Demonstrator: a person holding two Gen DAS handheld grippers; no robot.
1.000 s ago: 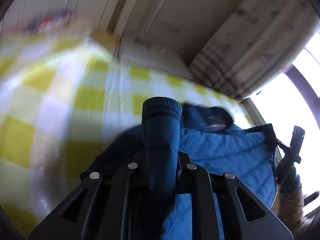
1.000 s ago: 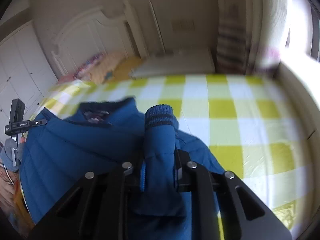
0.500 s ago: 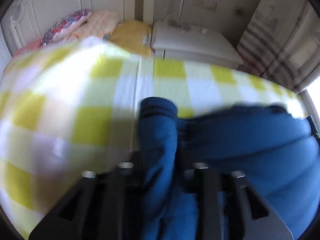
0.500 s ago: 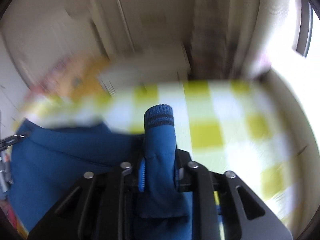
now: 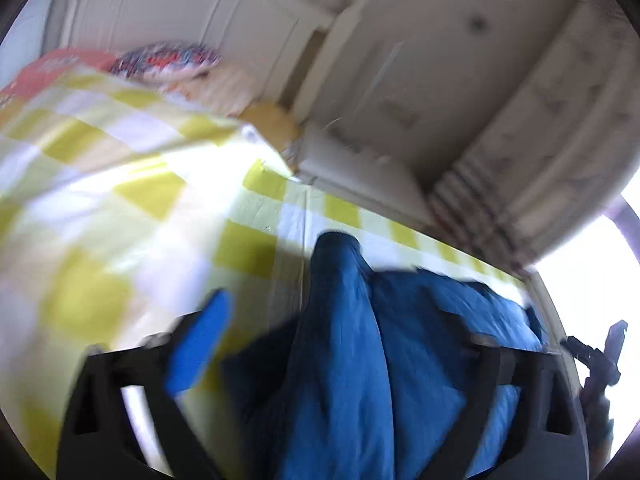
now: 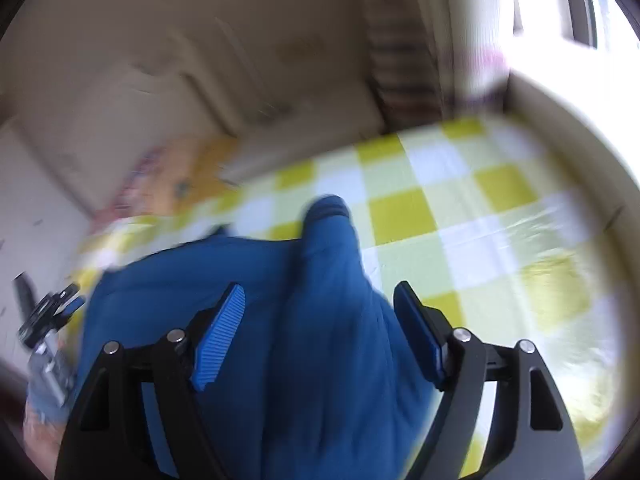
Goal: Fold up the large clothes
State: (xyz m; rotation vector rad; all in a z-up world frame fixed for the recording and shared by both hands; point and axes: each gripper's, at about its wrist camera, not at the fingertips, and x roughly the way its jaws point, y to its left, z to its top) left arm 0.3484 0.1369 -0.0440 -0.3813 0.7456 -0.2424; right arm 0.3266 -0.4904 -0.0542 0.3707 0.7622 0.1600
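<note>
Lying on the checked bedsheet [image 6: 452,216], the blue jacket [image 6: 224,276] has one sleeve [image 5: 340,320] between the left gripper [image 5: 332,312] jaws and the other sleeve [image 6: 332,264] between the right gripper [image 6: 320,300] jaws. Both sets of jaws have just been opening and stand wide, pads clear of the fabric. Pillows [image 5: 168,60] at the headboard; frames blurred.
</note>
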